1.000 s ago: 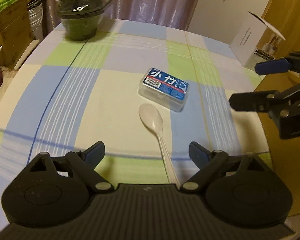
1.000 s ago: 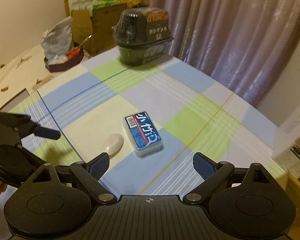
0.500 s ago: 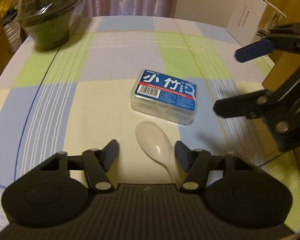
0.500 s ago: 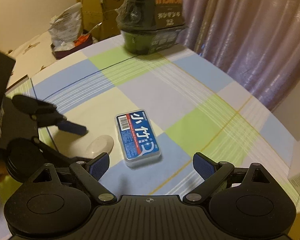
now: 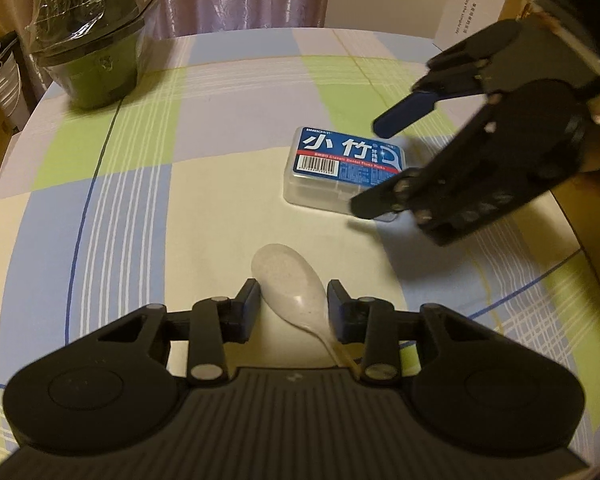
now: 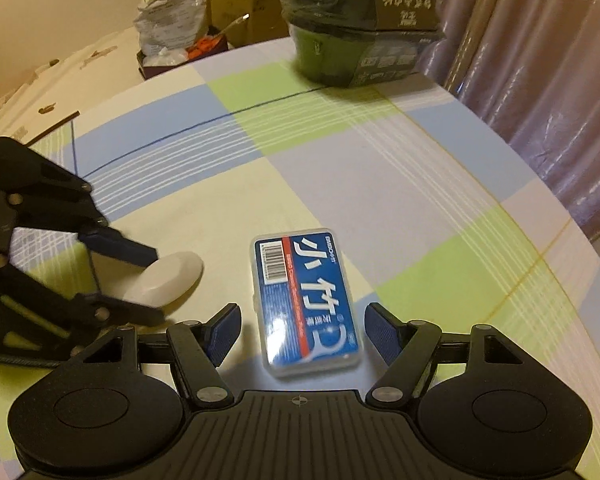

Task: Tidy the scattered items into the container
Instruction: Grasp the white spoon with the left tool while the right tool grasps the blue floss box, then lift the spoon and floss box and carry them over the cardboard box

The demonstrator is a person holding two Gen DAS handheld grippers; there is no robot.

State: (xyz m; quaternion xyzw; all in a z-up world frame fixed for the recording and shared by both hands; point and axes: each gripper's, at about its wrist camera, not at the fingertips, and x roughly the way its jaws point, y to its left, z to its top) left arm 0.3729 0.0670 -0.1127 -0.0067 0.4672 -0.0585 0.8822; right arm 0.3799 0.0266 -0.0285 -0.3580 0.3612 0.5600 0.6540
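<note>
A white plastic spoon (image 5: 290, 280) lies on the checked tablecloth. My left gripper (image 5: 293, 305) straddles the spoon's bowl with its jaws narrowed around it; a small gap shows on each side. The spoon also shows in the right wrist view (image 6: 168, 278). A clear floss-pick box with a blue label (image 6: 306, 300) lies just beyond the spoon. My right gripper (image 6: 302, 334) is open, with its fingers on either side of the box's near end, not touching. The box also shows in the left wrist view (image 5: 340, 168).
A dark green wrapped container (image 5: 88, 40) stands at the table's far left corner. A white carton (image 5: 476, 8) and a brown cardboard box (image 5: 588, 240) are at the right. Cardboard boxes and bags (image 6: 172, 36) sit beyond the table.
Both grippers moved forward and down. The left one's jaws narrowed around the spoon's bowl. The right one came over the floss box and now straddles it.
</note>
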